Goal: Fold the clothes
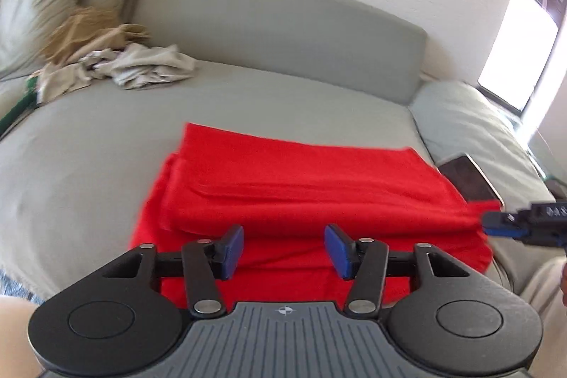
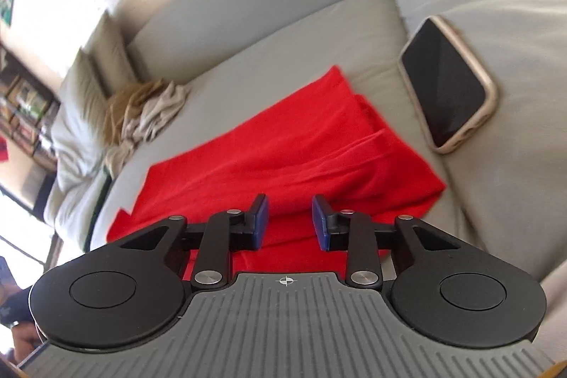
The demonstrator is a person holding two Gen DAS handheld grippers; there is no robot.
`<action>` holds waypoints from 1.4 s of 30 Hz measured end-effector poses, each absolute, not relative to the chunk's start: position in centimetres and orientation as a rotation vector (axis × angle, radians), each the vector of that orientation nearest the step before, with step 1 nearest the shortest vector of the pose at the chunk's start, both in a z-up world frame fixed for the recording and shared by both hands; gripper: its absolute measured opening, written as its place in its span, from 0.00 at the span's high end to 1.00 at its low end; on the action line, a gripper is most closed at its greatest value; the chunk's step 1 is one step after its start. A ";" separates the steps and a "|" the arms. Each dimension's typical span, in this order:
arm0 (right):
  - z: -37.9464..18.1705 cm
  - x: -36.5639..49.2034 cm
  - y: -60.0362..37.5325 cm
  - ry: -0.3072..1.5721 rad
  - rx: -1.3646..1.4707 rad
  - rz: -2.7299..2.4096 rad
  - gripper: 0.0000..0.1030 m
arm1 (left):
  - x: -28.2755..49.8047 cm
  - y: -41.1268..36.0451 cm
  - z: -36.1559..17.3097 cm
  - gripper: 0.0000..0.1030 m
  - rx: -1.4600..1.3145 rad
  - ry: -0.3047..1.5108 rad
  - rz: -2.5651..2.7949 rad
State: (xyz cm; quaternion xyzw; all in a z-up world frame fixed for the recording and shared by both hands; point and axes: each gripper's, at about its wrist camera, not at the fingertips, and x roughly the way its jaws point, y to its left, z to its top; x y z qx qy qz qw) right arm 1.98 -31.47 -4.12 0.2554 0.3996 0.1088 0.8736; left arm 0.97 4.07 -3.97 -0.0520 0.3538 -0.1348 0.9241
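We have the red garment [image 1: 301, 186] lying folded in layers on the grey sofa seat [image 1: 106, 144], directly ahead of both grippers. Our left gripper [image 1: 284, 248] hovers over its near edge with the fingers apart and nothing between them. Our right gripper [image 2: 288, 222] also stands apart; from the left wrist view it sits at the garment's right corner, but we cannot tell whether it touches cloth. We judge the fold is nearly complete, with the layers squared near us for easy reach. A phone [image 2: 448, 84] rests just right of the garment on the sofa arm, crowding that edge. A crumpled clothes pile [image 1: 117, 62] lies well ahead to the left, leaving open seat between.
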 end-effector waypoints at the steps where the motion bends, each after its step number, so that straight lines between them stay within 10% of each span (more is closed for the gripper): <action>1: -4.8 2.6 -30.4 0.861 0.521 0.266 0.68 | 1.4 3.4 -4.5 0.56 -0.094 0.733 -0.288; 35: -7.5 3.3 -31.9 0.765 0.322 0.002 0.68 | 3.3 1.8 -8.4 0.62 -0.043 0.722 -0.274; 37: -7.4 3.4 -31.3 0.747 0.277 -0.014 0.87 | 3.3 1.9 -8.4 0.62 -0.045 0.727 -0.275; 42: -6.8 3.1 -31.5 0.700 0.224 -0.105 0.98 | 3.4 2.1 -8.5 0.63 -0.052 0.738 -0.278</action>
